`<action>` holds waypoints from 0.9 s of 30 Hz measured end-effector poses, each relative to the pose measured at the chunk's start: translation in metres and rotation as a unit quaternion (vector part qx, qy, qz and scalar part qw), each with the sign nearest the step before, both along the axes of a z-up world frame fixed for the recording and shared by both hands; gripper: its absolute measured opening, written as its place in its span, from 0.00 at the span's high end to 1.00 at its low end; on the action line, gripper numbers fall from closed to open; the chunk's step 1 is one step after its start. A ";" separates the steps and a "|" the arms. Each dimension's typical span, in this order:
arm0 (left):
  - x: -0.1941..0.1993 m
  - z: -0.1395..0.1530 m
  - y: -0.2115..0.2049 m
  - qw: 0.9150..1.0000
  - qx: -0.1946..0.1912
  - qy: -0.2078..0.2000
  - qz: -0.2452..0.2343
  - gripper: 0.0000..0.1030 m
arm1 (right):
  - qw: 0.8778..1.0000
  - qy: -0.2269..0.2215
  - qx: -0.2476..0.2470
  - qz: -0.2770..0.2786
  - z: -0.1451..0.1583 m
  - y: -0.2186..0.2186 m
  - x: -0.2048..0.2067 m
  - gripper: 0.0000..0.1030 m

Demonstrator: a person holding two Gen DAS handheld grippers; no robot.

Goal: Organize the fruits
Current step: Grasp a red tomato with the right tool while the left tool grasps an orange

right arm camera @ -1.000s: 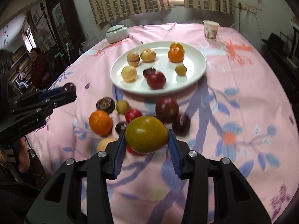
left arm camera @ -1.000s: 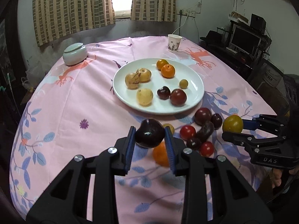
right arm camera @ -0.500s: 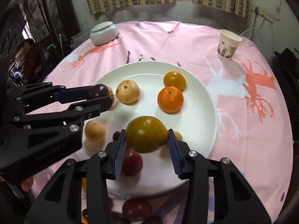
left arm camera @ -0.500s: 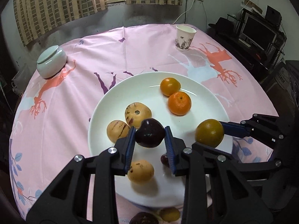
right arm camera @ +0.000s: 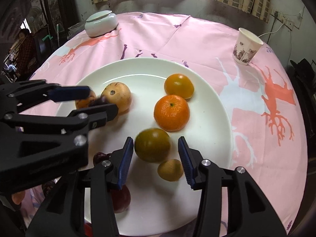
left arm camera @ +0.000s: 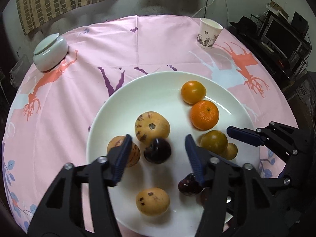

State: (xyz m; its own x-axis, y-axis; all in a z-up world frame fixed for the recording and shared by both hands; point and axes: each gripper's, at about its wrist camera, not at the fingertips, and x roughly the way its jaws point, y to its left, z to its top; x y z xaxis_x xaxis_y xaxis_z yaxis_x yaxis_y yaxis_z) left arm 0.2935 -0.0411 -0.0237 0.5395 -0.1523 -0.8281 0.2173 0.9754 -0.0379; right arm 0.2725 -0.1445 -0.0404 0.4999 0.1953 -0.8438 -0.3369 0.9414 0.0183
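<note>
two grippers are over the white plate now, not the tabletop: the left gripper fingers are opening, dropping the dark plum, and the right gripper fingers are opening off the green-yellow fruit, so both fruits are put away.

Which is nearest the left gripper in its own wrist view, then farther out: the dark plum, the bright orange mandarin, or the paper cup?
1. Dark plum, between the opening fingers of the left gripper.
2. Bright orange mandarin, right side of the plate.
3. Paper cup, far right on the tablecloth.
</note>
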 end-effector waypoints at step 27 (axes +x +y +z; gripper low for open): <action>-0.255 -0.021 0.094 0.994 -0.023 -0.089 0.063 0.10 | 0.992 -0.057 0.102 -0.038 0.001 -0.017 -0.237 0.40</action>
State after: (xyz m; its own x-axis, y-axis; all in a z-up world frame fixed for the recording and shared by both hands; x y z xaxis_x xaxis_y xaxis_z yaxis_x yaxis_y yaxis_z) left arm 0.0383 0.0525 -0.0443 0.6940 -0.1088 -0.7117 0.1002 0.9935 -0.0542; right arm 0.0351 -0.1614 -0.0389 0.6091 0.3148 -0.7279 -0.2763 0.9446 0.1773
